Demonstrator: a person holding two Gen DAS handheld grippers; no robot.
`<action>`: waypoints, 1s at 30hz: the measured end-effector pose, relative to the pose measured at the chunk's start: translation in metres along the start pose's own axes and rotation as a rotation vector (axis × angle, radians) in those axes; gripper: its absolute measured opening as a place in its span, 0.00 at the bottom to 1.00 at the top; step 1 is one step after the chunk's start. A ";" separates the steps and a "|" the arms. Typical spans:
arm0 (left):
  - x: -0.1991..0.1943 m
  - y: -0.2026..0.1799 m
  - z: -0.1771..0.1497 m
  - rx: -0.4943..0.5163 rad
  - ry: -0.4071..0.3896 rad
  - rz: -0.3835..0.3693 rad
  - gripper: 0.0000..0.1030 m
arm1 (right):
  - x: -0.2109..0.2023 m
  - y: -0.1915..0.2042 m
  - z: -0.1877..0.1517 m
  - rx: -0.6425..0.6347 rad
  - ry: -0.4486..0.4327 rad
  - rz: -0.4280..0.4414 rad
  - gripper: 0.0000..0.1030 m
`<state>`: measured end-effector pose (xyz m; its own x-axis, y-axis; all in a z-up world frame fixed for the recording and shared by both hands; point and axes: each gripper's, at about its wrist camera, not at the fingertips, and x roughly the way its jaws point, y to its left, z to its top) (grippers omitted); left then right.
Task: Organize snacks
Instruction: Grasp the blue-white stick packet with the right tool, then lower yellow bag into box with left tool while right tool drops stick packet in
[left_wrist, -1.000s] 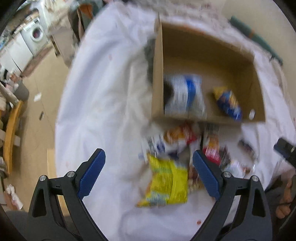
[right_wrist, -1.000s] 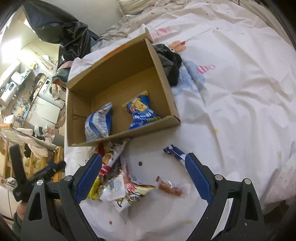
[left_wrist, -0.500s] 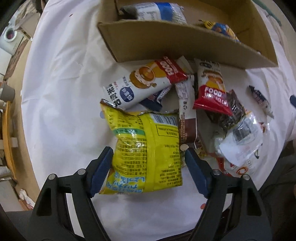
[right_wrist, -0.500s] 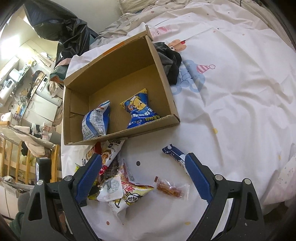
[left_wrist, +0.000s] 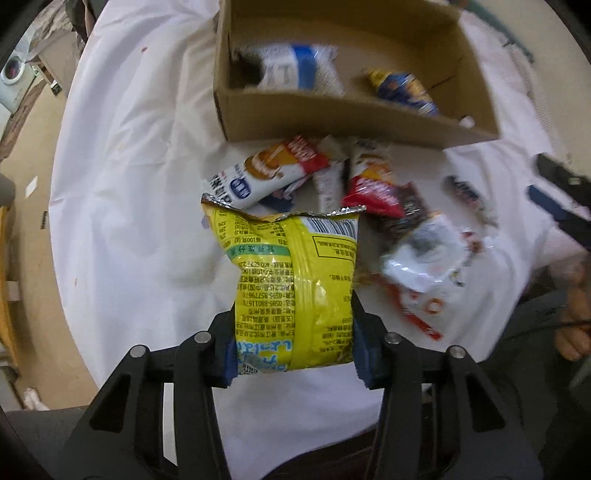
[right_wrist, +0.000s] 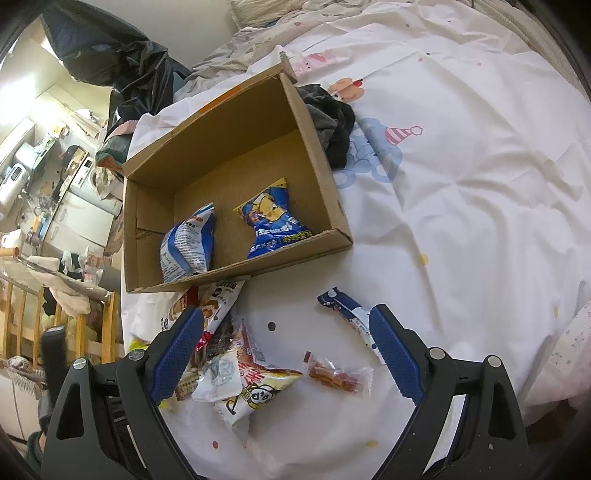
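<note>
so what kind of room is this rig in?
Likely a lived-in bedroom or studio flat: the snacks and cardboard box sit on a bed sheet printed with cartoons, a rumpled blanket lies behind, and a washing machine stands nearby.

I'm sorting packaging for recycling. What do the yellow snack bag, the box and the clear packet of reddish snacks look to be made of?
Yellow snack bag: glossy plastic film, likely foil-lined; its torn top edge shows silver.
Box: plain brown corrugated cardboard, matte, with folded flaps.
Clear packet: thin transparent plastic film; the contents show through it and it glints.
</note>
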<state>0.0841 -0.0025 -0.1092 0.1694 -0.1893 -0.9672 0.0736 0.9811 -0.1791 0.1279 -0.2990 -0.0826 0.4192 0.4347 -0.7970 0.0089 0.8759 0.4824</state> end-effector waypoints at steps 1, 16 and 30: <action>-0.006 0.000 0.000 -0.010 -0.018 -0.018 0.43 | 0.000 -0.002 0.001 0.008 0.000 -0.006 0.90; -0.024 0.028 0.024 -0.181 -0.141 -0.033 0.43 | 0.074 -0.015 -0.001 -0.089 0.235 -0.279 0.59; -0.022 0.027 0.026 -0.191 -0.132 -0.045 0.43 | 0.075 -0.004 -0.018 -0.181 0.274 -0.254 0.19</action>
<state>0.1079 0.0273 -0.0876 0.2982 -0.2244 -0.9277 -0.1014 0.9590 -0.2646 0.1426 -0.2663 -0.1513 0.1669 0.2183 -0.9615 -0.0889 0.9745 0.2058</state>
